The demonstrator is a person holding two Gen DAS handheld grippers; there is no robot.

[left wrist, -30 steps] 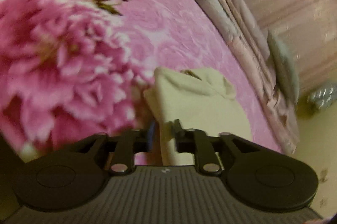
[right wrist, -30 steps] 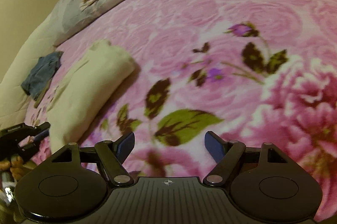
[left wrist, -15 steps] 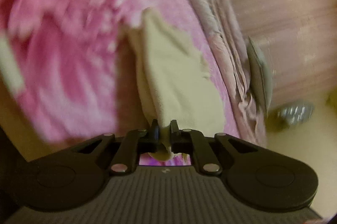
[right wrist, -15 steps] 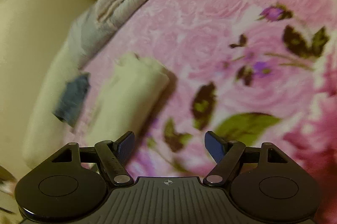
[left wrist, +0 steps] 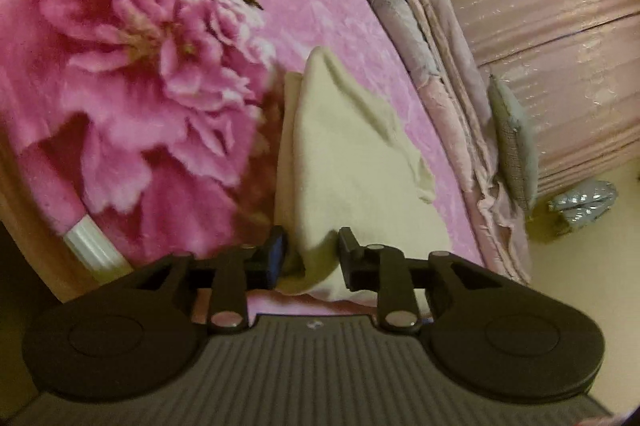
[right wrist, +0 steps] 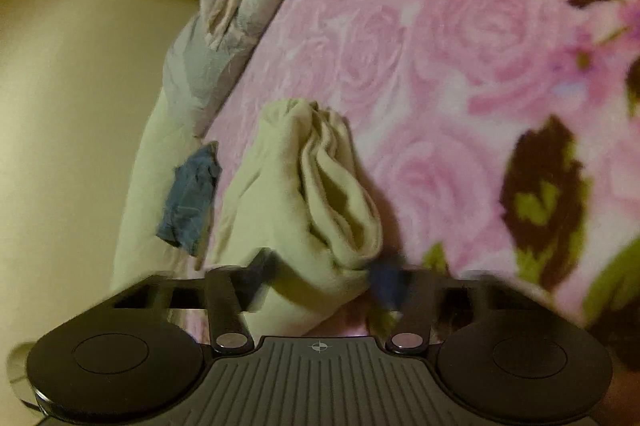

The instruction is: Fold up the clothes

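Two grippers sat at the folded cream garment [left wrist: 352,161], which lay on the pink floral blanket [left wrist: 120,65] near the blanket's edge by the bunched pale bedding [left wrist: 432,37]. The left gripper [left wrist: 310,254] had its jaws partly spread, one finger on each side of the garment's near end; the cloth bulged between them and touched the blue pad of the left-hand finger, while the other finger stood just beside the fabric. Whether the cloth was pinched there could not be told for sure, as a gap showed at one side.

From the right wrist view the same garment [right wrist: 304,193] showed its layered folded edge facing the camera, several plies stacked like pages. The right gripper [right wrist: 324,282] straddled the near end of that bundle with its jaws apart, both fingers smeared by motion blur, so real contact could not be judged. A small blue cloth [right wrist: 188,197] lay just beside the garment, on the side away from the blanket's dark leaves, at the blanket's border. Beyond the bedding a striped pink curtain [left wrist: 540,5] hung, with a silvery crumpled thing [left wrist: 584,203] below it.
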